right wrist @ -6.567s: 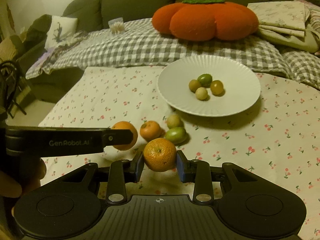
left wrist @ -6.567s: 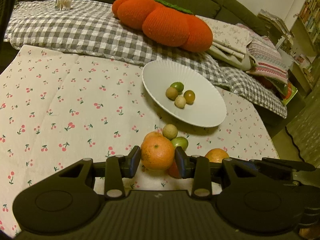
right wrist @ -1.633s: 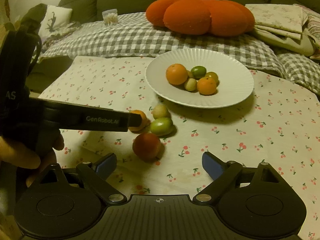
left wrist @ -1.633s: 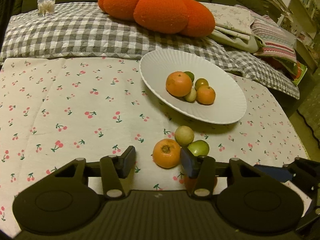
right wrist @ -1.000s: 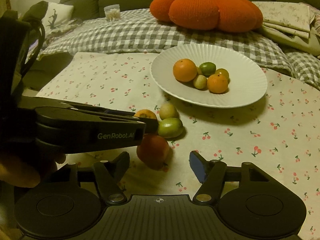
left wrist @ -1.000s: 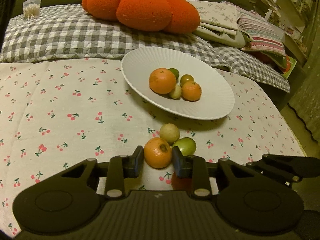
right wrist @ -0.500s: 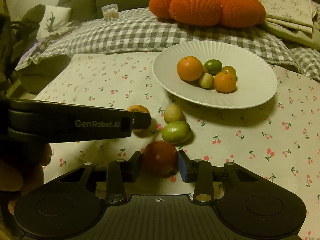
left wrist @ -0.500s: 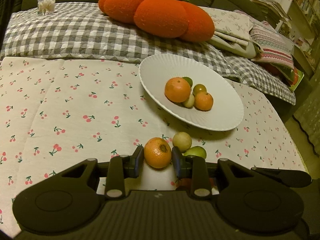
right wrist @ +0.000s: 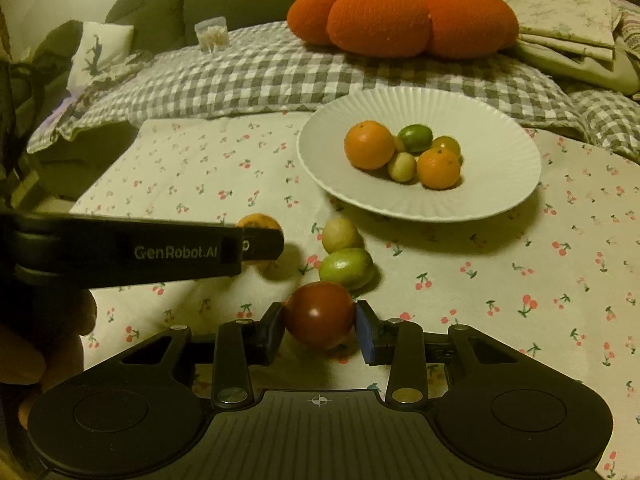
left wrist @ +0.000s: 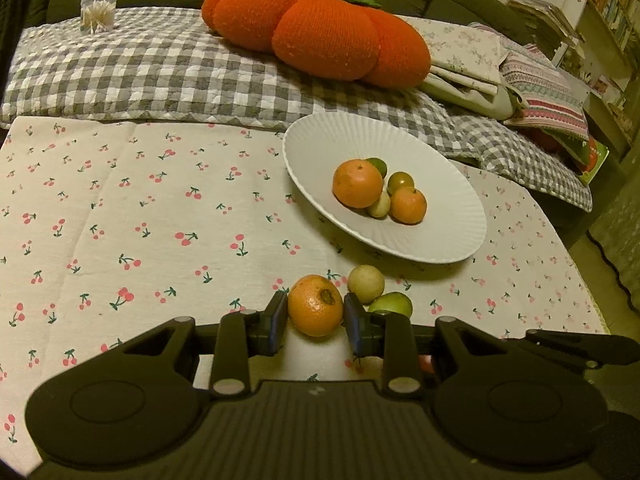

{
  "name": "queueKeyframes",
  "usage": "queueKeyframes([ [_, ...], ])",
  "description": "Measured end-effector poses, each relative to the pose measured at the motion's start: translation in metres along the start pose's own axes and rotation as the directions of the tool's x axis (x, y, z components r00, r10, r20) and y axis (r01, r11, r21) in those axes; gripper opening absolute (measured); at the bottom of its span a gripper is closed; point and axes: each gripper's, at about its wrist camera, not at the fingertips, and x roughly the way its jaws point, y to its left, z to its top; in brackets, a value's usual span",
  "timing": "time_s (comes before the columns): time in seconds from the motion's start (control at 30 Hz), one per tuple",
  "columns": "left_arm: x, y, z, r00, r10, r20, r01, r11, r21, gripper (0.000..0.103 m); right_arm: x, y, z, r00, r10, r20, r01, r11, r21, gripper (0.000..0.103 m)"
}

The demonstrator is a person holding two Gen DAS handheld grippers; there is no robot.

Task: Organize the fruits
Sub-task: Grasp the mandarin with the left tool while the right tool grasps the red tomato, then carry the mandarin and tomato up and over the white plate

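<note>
Behind the cherry-print tablecloth (left wrist: 120, 208) lies a sofa with a checked quilt (left wrist: 160, 72) and a pumpkin cushion (left wrist: 320, 28). Up and beyond both grippers sits the white plate (right wrist: 500, 184), already holding fruit. Left gripper (left wrist: 316, 314) clamps a mandarin (left wrist: 315, 305); right gripper (right wrist: 319, 322) clamps a dark red tomato (right wrist: 319, 314). A pale round fruit (right wrist: 340, 235) and a green one (right wrist: 346, 267) wait between.
</note>
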Motion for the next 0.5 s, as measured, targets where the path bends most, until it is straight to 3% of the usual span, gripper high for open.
queueKeyframes([
  [0.5, -0.014, -0.001, 0.0, 0.999, -0.021, 0.031, 0.021, 1.0, 0.009, 0.028, -0.029, -0.01, 0.005, 0.998, -0.016, 0.066, 0.015, 1.0, 0.014, 0.036],
])
